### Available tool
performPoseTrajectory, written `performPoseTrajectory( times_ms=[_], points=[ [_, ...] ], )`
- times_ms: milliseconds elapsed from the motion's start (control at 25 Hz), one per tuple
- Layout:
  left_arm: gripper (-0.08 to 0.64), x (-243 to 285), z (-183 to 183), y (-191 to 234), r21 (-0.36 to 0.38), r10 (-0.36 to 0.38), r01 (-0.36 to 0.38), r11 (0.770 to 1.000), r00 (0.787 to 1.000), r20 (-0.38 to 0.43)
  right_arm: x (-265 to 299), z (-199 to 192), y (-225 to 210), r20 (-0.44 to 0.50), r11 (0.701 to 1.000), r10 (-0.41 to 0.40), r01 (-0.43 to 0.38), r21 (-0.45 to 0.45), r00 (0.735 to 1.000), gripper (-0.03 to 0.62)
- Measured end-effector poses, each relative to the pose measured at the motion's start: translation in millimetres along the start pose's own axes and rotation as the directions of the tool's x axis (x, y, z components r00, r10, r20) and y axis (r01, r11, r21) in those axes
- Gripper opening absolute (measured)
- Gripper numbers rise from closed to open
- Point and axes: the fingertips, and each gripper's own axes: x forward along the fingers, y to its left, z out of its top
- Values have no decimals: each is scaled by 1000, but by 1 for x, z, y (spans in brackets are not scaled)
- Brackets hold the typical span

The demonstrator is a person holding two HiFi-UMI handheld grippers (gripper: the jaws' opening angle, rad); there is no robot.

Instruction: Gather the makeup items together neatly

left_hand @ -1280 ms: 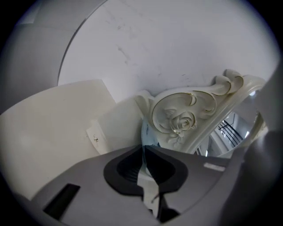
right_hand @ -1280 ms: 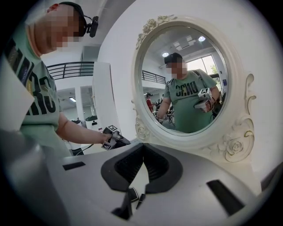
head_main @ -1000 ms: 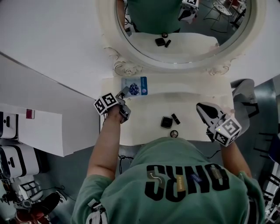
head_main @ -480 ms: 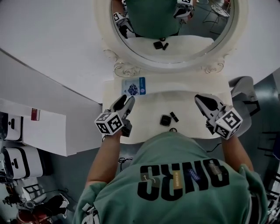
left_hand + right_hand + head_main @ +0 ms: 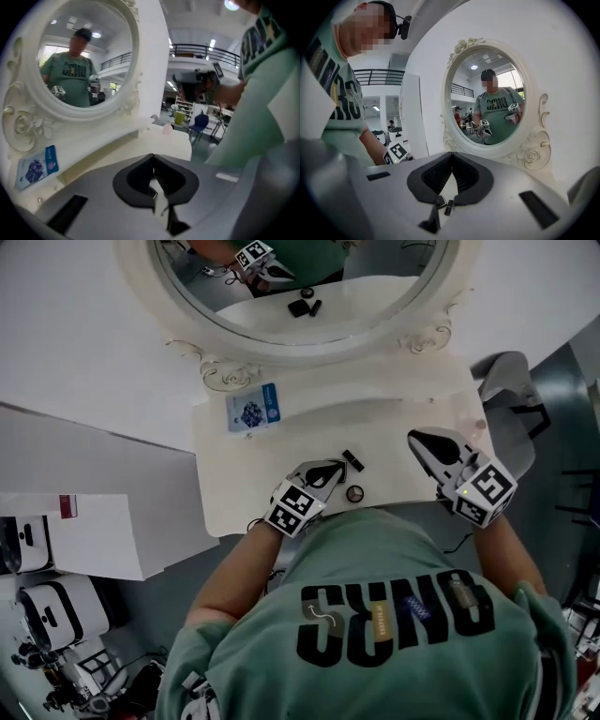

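Note:
On the white vanity top (image 5: 234,474) lie a black lipstick tube (image 5: 352,460) and a small round item (image 5: 355,493), close together near the front edge. The right gripper view shows a small square compact (image 5: 440,201) beside the tube (image 5: 449,207); I cannot make the compact out in the head view. My left gripper (image 5: 336,470) sits just left of these items, its jaws just closed with nothing between them (image 5: 152,157). My right gripper (image 5: 419,440) hovers to the right of the items, shut and empty (image 5: 452,154).
A blue packet (image 5: 253,411) lies at the back left of the top, below the ornate round mirror (image 5: 300,343). A grey chair (image 5: 511,399) stands to the right. The person's green shirt covers the table's front edge.
My left gripper has swung from the left edge near the blue packet to the front middle beside the items, rolling over and closing. The right gripper has shifted only slightly.

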Motion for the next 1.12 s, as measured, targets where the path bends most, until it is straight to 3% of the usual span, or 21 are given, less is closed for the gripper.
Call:
performPoseTrajectory(
  times_ms=[80, 160, 240, 400, 480, 680, 880, 960, 1000, 1120],
  points=[
    [12, 26, -30, -21, 146, -70, 86, 986, 991, -110, -7, -8, -5, -5, 1000, -16, 16, 16, 1000, -5],
    [22, 47, -61, -41, 244, -125, 182, 953, 965, -231, -13, -16, -9, -9, 999, -27, 27, 28, 1000, -5],
    [141, 60, -84, -59, 277, -166, 261, 925, 931, -325, -17, -25, -12, -15, 999, -31, 32, 40, 999, -5],
    [236, 78, -112, -77, 326, -174, 336, 884, 883, -437, -23, -49, -16, -33, 996, -29, 31, 80, 999, -5],
    [248, 86, -122, -79, 319, -162, 336, 886, 871, -465, -25, -63, -17, -46, 994, -26, 31, 102, 999, -5],
    [250, 101, -136, -72, 252, -149, 304, 919, 858, -492, -27, -86, -18, -67, 991, -15, 24, 135, 998, -5],
    [241, 103, -139, -72, 237, -166, 326, 915, 840, -516, -27, -86, -22, -64, 990, -18, 27, 136, 998, -5],
    [239, 101, -130, -73, 229, -180, 329, 916, 847, -499, -26, -82, -21, -61, 991, -17, 25, 133, 998, -5],
    [239, 99, -119, -73, 221, -185, 320, 921, 861, -474, -26, -79, -21, -59, 991, -15, 23, 130, 998, -5],
    [239, 86, -70, -46, 192, -150, 230, 954, 922, -357, -20, -63, -20, -47, 993, -11, 16, 113, 999, -5]
  ],
)
